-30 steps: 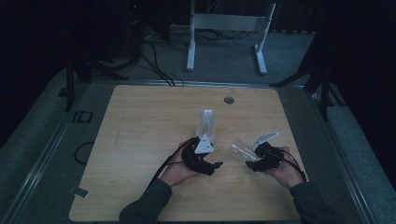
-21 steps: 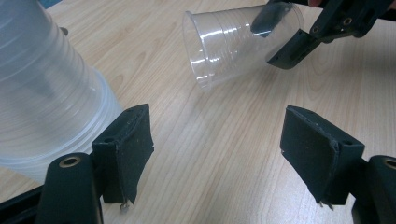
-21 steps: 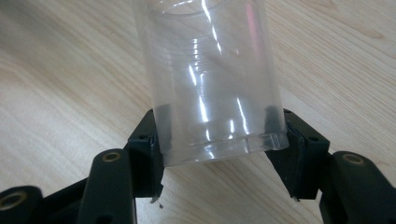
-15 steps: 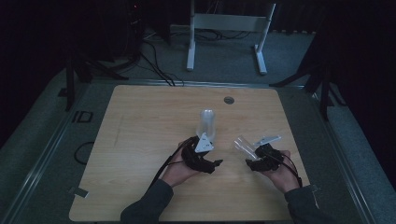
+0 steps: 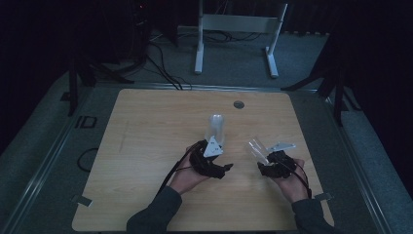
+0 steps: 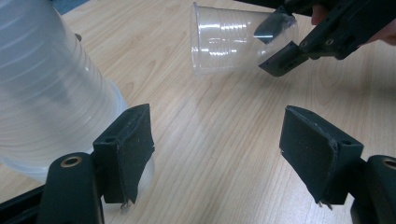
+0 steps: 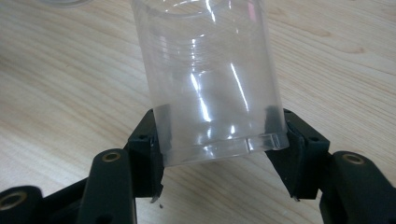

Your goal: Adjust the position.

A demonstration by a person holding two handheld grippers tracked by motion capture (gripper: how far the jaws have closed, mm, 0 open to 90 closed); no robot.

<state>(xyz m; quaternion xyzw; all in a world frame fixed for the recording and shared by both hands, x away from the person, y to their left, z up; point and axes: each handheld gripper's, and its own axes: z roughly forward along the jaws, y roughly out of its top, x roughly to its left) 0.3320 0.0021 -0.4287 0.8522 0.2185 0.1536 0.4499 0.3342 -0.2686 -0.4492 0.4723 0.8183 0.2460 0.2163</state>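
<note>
One clear cup [image 7: 210, 84] clamped in right gripper [image 7: 219, 140], left gripper [image 6: 217, 140] open, cup stack [image 6: 42, 93] cropped, blurred

Setting: a lab or test room, kept dark. A bare wooden table [image 5: 160, 141] stands on grey carpet [image 5: 370, 146]. Black cables [image 5: 160, 68] trail over the floor at upper left of the high view; a white metal frame [image 5: 238, 29] stands at top centre.
</note>
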